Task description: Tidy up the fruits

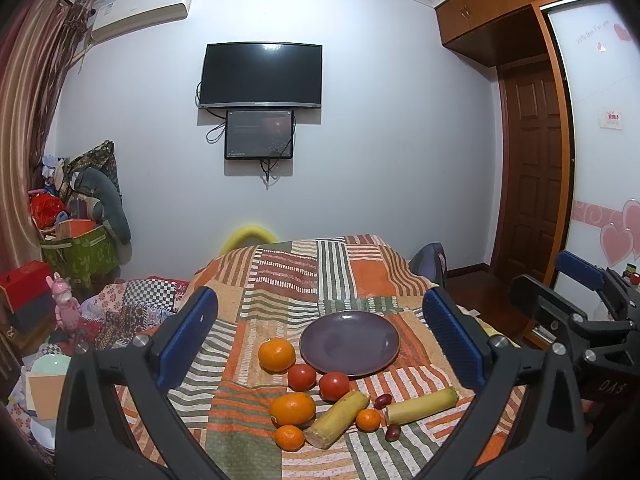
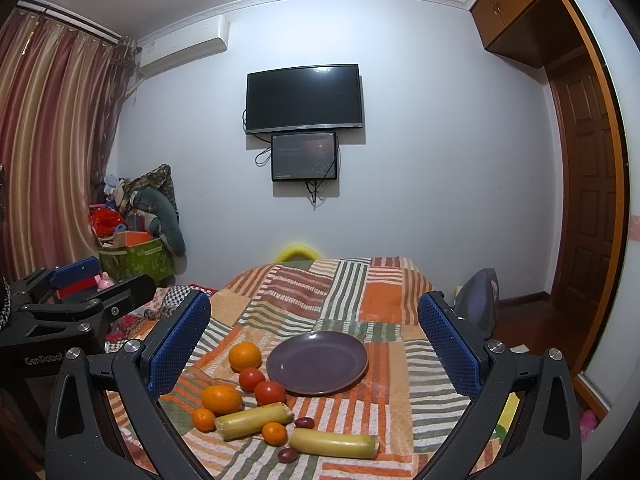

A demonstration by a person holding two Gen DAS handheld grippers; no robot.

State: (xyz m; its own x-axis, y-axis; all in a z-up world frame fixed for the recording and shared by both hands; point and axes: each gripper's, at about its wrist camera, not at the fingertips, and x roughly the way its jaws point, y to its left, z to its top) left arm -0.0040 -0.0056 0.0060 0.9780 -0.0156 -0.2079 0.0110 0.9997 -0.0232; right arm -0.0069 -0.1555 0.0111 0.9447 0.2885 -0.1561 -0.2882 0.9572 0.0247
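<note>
An empty purple plate [image 1: 349,343] [image 2: 317,362] sits on a striped patchwork cloth. Next to it lie several oranges [image 1: 277,354] [image 2: 245,356], two tomatoes [image 1: 334,385] [image 2: 270,392], two yellow sugarcane pieces [image 1: 337,413] [image 2: 334,443] and two small dark red fruits [image 1: 383,400] [image 2: 305,422]. My left gripper [image 1: 320,340] is open and empty, above and in front of the fruit. My right gripper [image 2: 314,344] is open and empty, also held back from the fruit. The right gripper shows at the right of the left wrist view [image 1: 580,312].
The cloth-covered table [image 1: 360,272] ends near a wall with a TV [image 1: 261,76]. Cluttered bags and boxes [image 1: 76,240] stand at the left by the curtains. A wardrobe and wooden door [image 1: 532,168] are at the right. A dark chair [image 2: 478,300] stands right of the table.
</note>
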